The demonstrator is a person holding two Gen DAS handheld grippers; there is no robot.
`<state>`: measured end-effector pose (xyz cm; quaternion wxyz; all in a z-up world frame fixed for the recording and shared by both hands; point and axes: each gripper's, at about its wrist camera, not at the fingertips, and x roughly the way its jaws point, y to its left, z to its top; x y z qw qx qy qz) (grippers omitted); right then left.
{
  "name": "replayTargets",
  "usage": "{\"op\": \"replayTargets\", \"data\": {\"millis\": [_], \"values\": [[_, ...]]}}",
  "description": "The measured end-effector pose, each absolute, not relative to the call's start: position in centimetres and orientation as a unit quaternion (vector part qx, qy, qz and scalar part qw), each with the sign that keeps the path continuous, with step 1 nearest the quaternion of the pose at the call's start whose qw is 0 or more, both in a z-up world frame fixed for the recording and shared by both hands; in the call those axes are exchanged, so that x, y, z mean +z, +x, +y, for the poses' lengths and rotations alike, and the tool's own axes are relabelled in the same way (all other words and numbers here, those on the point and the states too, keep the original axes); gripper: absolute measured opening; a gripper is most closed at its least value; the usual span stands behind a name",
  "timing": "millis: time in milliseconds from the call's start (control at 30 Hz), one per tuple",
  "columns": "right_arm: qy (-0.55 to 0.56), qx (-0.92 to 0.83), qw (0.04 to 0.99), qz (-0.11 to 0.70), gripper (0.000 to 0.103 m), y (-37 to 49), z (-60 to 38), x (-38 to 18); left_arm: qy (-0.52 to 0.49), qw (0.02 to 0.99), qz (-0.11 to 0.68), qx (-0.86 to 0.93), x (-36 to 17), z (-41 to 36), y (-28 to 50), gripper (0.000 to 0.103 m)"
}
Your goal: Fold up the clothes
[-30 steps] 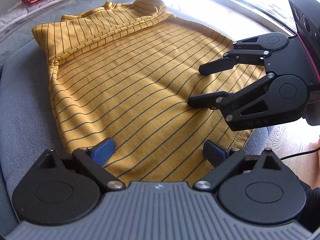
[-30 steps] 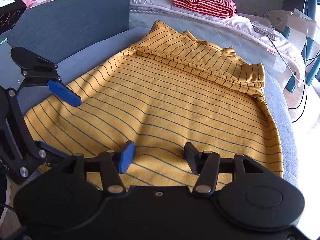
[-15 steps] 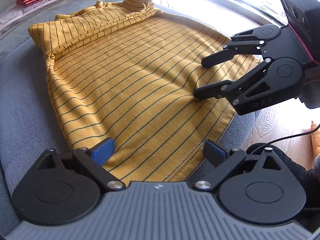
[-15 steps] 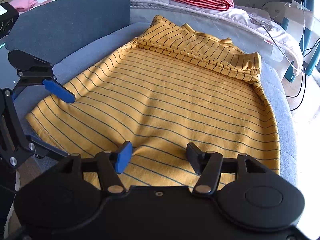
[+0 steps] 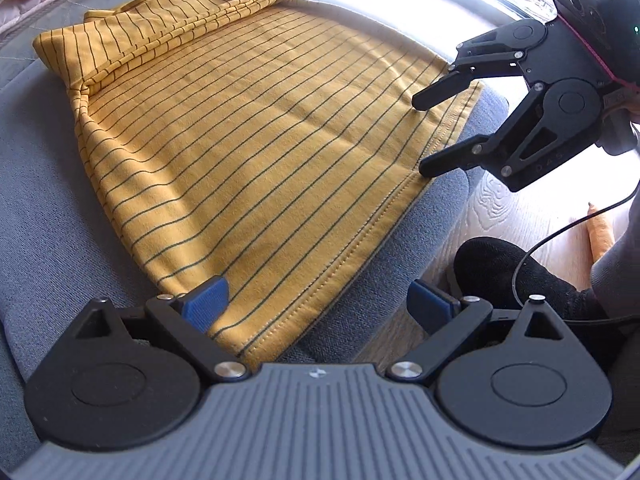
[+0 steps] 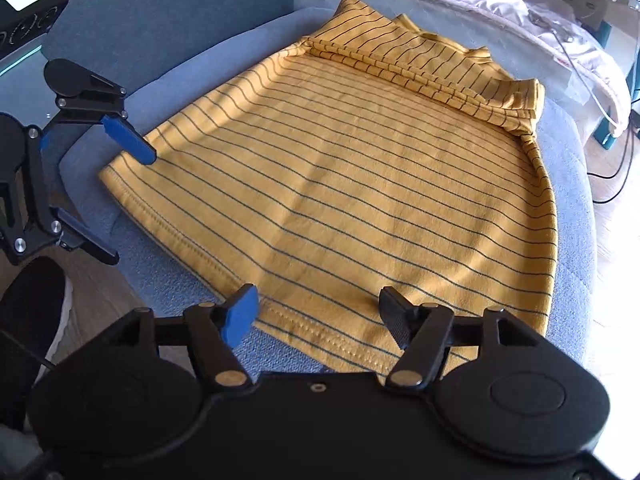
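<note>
I find the yellow striped shirt [image 6: 352, 184] spread flat on the grey-blue cushion [image 6: 568, 200], long axis running away from me: stitched hem at the near edge, folded collar end at the far side toward the bed. My left gripper [image 5: 316, 300] sits over the hem's left corner, fingers spread. My right gripper [image 6: 320, 312] sits at the hem, fingers likewise spread, gripping nothing.

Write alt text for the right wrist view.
A yellow striped shirt lies spread on a blue-grey cushion, its hem nearest the open right gripper. The open left gripper hovers at the hem's left corner.
</note>
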<state>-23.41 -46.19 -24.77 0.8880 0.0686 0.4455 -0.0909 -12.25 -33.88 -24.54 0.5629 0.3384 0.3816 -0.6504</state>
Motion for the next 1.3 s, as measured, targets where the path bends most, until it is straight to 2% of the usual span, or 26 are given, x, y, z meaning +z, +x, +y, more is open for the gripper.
{"op": "replayTargets", "data": {"millis": [167,300,467,633,767,967,1100,1300], "values": [[0.048,-0.159,0.906,0.388,0.069,-23.0,-49.6,-22.8,0.292,0.602,0.358,-0.651,-21.9,-34.6,-10.5,0.098],[0.064,-0.224,0.909,0.346,0.069,-21.3,-53.1,-24.0,0.251,0.667,0.329,-0.62,-21.8,-37.3,-8.3,0.098],[0.042,-0.238,0.91,0.336,0.069,-19.5,-53.7,-25.4,0.27,0.691,0.295,-0.602,-23.3,-40.7,-7.3,0.098],[0.043,-0.198,0.92,0.336,0.069,-18.5,-52.6,-26.2,0.299,0.674,0.299,-0.607,-24.8,-43.3,-7.4,0.098],[0.008,-0.212,0.911,0.354,0.07,-19.0,-52.5,-27.0,0.28,0.683,0.338,-0.583,-26.4,-41.8,-5.3,0.098],[0.013,-0.239,0.899,0.367,0.076,-22.3,-54.4,-27.2,0.304,0.692,0.328,-0.567,-26.3,-39.2,-4.6,0.099],[0.025,-0.253,0.896,0.365,0.073,-23.8,-54.3,-26.3,0.255,0.709,0.371,-0.543,-25.5,-37.3,-3.5,0.098],[0.022,-0.143,0.924,0.353,0.07,-23.9,-48.8,-26.0,0.216,0.668,0.323,-0.635,-22.3,-36.2,-8.3,0.098]]}}
